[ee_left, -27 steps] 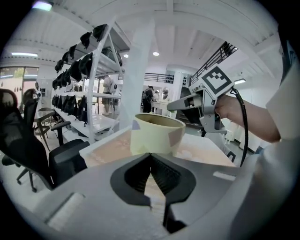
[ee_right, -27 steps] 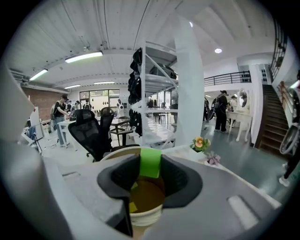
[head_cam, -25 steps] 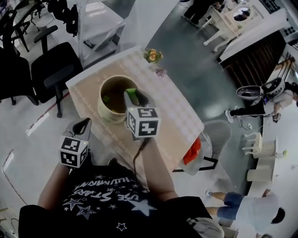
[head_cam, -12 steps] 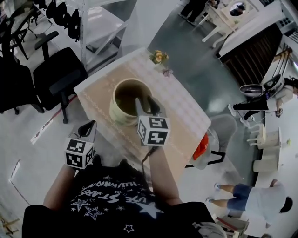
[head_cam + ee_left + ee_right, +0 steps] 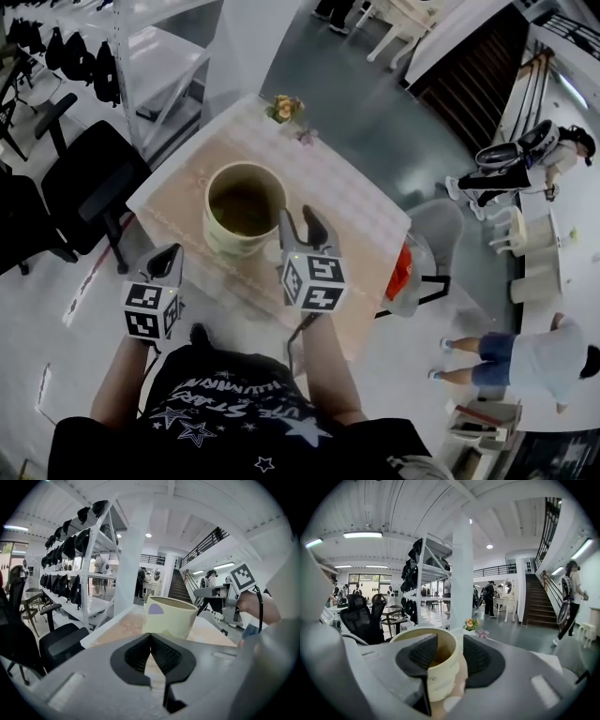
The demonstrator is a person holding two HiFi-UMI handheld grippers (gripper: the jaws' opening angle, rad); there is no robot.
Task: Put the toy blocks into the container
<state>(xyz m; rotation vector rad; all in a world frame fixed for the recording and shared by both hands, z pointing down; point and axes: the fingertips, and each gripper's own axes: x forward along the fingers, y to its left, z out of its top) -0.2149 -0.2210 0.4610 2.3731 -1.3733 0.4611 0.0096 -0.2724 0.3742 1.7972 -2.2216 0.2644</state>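
Two jaws sets: left gripper (image 5: 171, 253) clenched empty off table (image 5: 367, 217) edge; right gripper (image 5: 298, 214) just opening, empty, beside container (image 5: 221, 242); contents murky.

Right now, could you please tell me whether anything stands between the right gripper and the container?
Nothing visible does. The right gripper, whose jaws have just been opening and hold nothing, hovers close beside the container, with only bare table between them.

Big open indoor hall, office/studio type.
Metal racks (image 5: 96, 576) w/ black gear, office chairs (image 5: 84, 183), staircase (image 5: 536, 602) to mezzanine (image 5: 497, 570) (people (image 5: 492, 597) standing round).
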